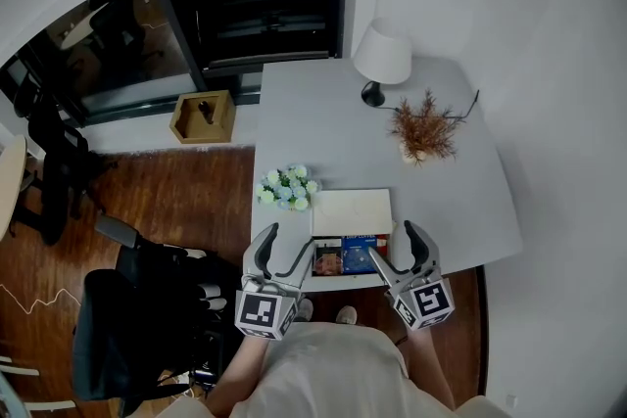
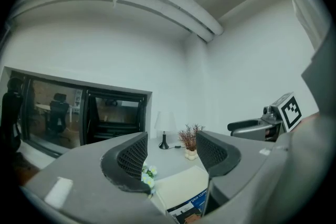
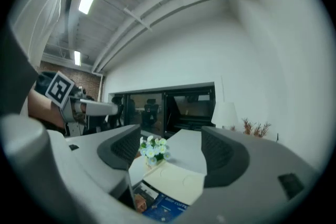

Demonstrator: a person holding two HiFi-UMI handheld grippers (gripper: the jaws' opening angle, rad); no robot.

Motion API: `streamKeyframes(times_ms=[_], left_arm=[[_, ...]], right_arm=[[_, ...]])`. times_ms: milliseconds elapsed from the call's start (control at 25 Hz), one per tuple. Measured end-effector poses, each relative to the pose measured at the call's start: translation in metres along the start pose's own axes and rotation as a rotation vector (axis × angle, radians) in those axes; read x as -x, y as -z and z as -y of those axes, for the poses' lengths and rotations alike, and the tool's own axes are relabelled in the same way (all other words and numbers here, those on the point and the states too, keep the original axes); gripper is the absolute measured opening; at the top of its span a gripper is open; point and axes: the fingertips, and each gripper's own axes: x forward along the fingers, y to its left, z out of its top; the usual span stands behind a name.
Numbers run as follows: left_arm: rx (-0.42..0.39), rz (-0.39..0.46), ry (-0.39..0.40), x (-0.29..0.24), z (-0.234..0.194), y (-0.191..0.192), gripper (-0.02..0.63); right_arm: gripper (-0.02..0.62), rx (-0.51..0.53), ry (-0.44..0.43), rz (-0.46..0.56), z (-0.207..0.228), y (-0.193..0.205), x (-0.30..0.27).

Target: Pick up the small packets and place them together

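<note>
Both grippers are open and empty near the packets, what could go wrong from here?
The blue packet and brown packet lie right at the near edge of the table; a nudge from the open right gripper might push them off. The flowers stand close beyond the left gripper, so a forward reach could knock them.

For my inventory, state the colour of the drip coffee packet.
The packet is blue with white lettering; right gripper view shows it best.

On the white surface (image 1: 323, 122), a lamp (image 1: 382, 54) stands at twelve o'clock, a dried plant (image 1: 425, 127) at two, pale flowers (image 1: 288, 188) at nine.
</note>
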Motion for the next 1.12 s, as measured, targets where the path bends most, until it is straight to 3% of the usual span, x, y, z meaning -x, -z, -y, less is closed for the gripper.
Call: streamKeyframes(times_ms=[160,240,360,640,920,960,1000,1080,1120], left_arm=[[0.019,-0.023,0.002,-0.005,0.000,0.007,0.285],[0.020,-0.027,0.000,-0.005,0.000,0.007,0.285],[0.023,-0.031,-0.014,-0.003,-0.004,0.007,0.285],[0.024,-0.063,-0.061,0.010,-0.020,0.014,0.285],[0.030,-0.094,-0.107,0.019,-0.027,0.027,0.285],[0.032,-0.091,-0.111,0.019,-0.029,0.026,0.285],[0.032,-0.087,-0.115,0.020,-0.030,0.024,0.285],[0.031,-0.080,-0.120,0.019,-0.032,0.020,0.285],[0.030,-0.076,-0.121,0.019,-0.032,0.019,0.285]], right_arm=[[0.354,-0.058,-0.124,-0.254,-0.015,0.080,-0.030],[0.288,-0.137,-0.196,-0.370,-0.025,0.124,-0.042],[0.281,-0.205,-0.251,-0.484,-0.037,0.174,-0.055],[0.279,-0.193,-0.360,-0.752,-0.062,0.257,-0.076],[0.276,-0.125,-0.379,-0.861,-0.072,0.290,-0.085],[0.205,-0.102,-0.372,-0.860,-0.072,0.292,-0.087],[0.175,-0.077,-0.362,-0.860,-0.071,0.293,-0.088],[0.170,-0.047,-0.341,-0.865,-0.070,0.296,-0.088],[0.137,-0.042,-0.328,-0.867,-0.068,0.295,-0.087]])
